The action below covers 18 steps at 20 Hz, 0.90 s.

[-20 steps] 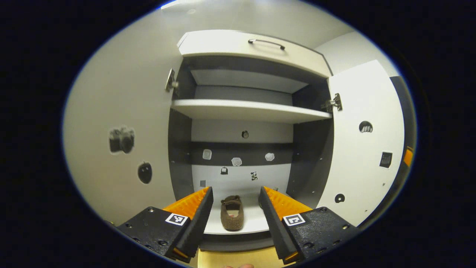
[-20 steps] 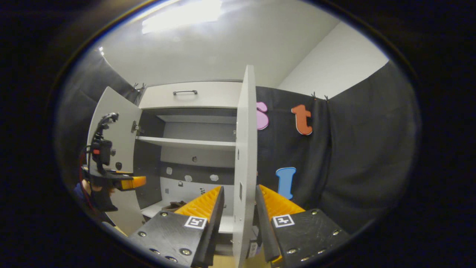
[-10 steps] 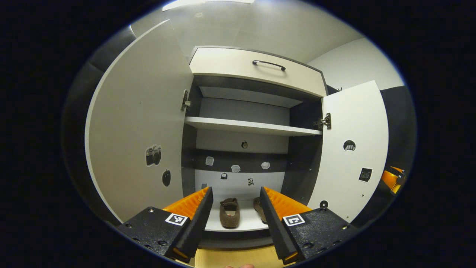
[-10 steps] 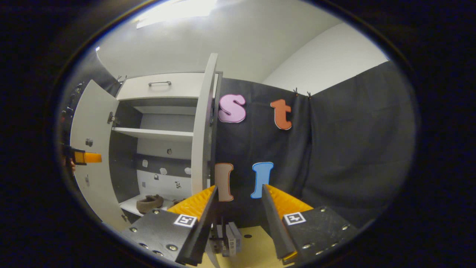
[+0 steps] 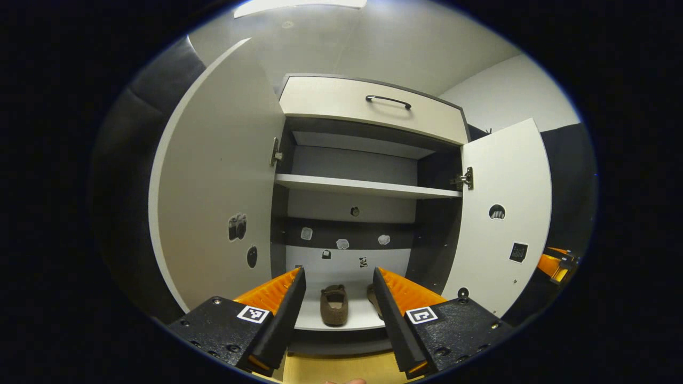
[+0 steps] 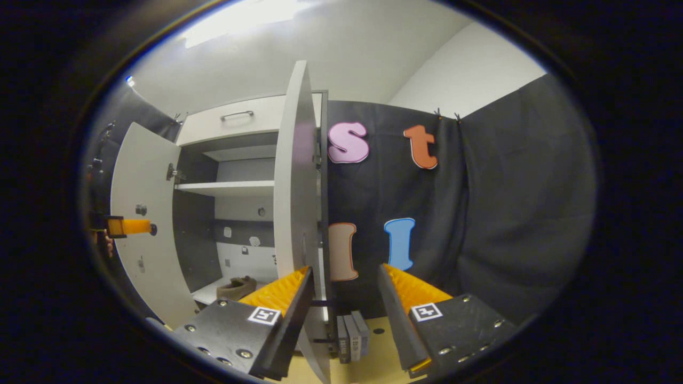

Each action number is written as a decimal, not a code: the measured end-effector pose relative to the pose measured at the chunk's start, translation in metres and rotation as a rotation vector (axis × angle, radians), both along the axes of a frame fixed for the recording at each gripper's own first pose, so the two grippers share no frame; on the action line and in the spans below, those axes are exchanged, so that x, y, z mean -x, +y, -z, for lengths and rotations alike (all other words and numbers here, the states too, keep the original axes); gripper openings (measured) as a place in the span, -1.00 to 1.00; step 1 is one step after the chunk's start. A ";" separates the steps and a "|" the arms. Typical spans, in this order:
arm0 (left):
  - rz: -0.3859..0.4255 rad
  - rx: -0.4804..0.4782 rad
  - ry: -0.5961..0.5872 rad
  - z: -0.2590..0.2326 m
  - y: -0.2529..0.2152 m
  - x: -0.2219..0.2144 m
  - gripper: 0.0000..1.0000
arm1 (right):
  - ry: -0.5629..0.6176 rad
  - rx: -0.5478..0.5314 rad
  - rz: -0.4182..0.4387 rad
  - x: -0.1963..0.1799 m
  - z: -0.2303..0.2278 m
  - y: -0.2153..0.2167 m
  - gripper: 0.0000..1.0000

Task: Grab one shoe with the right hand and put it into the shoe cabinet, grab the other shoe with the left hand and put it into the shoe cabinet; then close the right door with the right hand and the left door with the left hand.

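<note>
Two brown shoes lie on the bottom shelf of the open shoe cabinet point(image 5: 368, 186). One shoe point(image 5: 334, 305) shows whole between my left gripper's fingers; the other shoe point(image 5: 370, 296) is half hidden behind the right-hand finger. My left gripper point(image 5: 337, 273) is open and empty, in front of the cabinet. The left door point(image 5: 213, 202) and right door point(image 5: 504, 213) stand wide open. In the right gripper view, my right gripper point(image 6: 344, 269) is open and empty, with the right door point(image 6: 296, 176) nearly edge-on just beside its left finger. A shoe point(image 6: 237, 288) shows past the door.
A drawer with a dark handle point(image 5: 388, 100) tops the cabinet. Small grey blocks point(image 6: 352, 336) stand on the wooden floor point(image 6: 373, 362) by the door's foot. The right gripper point(image 5: 555, 264) shows beyond the right door. The left gripper point(image 6: 130, 226), held by a hand, shows by the left door.
My left gripper has backed away from the cabinet, bringing the second shoe into sight. My right gripper has swung right, from straddling the right door's edge to beside the door.
</note>
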<state>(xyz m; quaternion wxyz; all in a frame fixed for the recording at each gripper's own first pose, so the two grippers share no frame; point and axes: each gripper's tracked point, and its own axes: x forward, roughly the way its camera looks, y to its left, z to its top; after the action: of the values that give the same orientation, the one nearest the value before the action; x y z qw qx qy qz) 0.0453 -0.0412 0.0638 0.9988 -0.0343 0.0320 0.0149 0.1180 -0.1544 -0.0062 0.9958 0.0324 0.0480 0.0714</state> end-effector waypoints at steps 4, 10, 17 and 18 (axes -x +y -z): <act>-0.011 0.047 -0.034 -0.012 0.002 0.014 0.56 | 0.004 -0.011 -0.112 0.001 0.000 0.030 0.48; -0.063 0.002 -0.053 -0.016 0.012 0.030 0.56 | 0.009 -0.017 -0.264 -0.009 0.002 0.101 0.48; -0.173 -0.070 -0.072 -0.031 0.049 0.068 0.55 | 0.050 -0.063 -0.454 -0.021 0.016 0.197 0.41; -0.190 -0.078 -0.072 -0.034 0.055 0.078 0.56 | 0.053 -0.056 -0.455 -0.026 0.020 0.207 0.49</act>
<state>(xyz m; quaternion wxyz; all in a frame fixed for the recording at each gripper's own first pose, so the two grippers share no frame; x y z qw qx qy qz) -0.0324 0.0137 0.0981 0.9939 0.0014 -0.0077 0.1097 0.1436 0.0528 -0.0265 0.9510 0.0503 0.0783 0.2947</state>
